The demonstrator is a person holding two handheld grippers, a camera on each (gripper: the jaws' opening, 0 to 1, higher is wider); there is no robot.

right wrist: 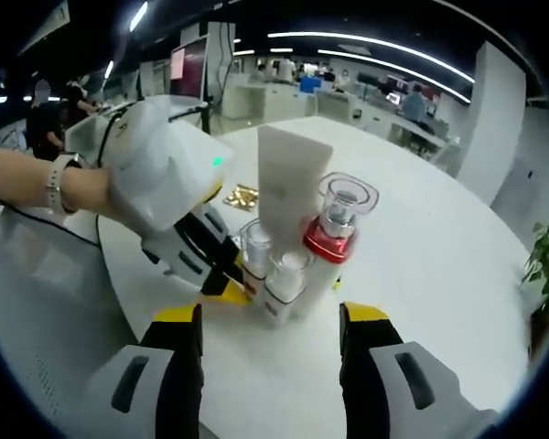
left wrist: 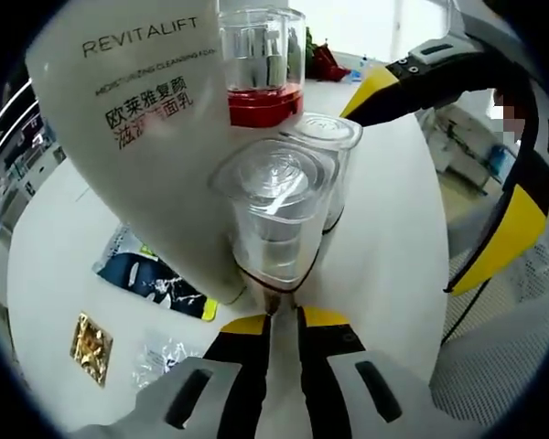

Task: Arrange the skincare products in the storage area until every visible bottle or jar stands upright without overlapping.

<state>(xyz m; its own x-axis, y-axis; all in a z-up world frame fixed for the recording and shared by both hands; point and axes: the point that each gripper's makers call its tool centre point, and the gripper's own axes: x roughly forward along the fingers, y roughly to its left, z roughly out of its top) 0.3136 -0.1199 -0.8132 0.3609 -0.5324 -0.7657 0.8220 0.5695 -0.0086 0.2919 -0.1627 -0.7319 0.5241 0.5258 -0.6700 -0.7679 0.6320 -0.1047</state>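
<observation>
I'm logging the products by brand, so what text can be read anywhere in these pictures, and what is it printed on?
"REVITALIFT": top line on the tall white squeeze tube, left gripper view.
"MOISTURIZING CLEANSING FOAM": small line beneath it, partly blurred, so my best reading.
"欧莱雅复颜": first line of Chinese below, same tube.
Second Chinese line, in red: too blurred to read fully.
Dark blue sachet on the round white table: print too small to read.
Right gripper view: no readable text.

Left claw (left wrist: pixel 284 315) nearly closed; right claw (right wrist: pixel 270 320) spread wide.
</observation>
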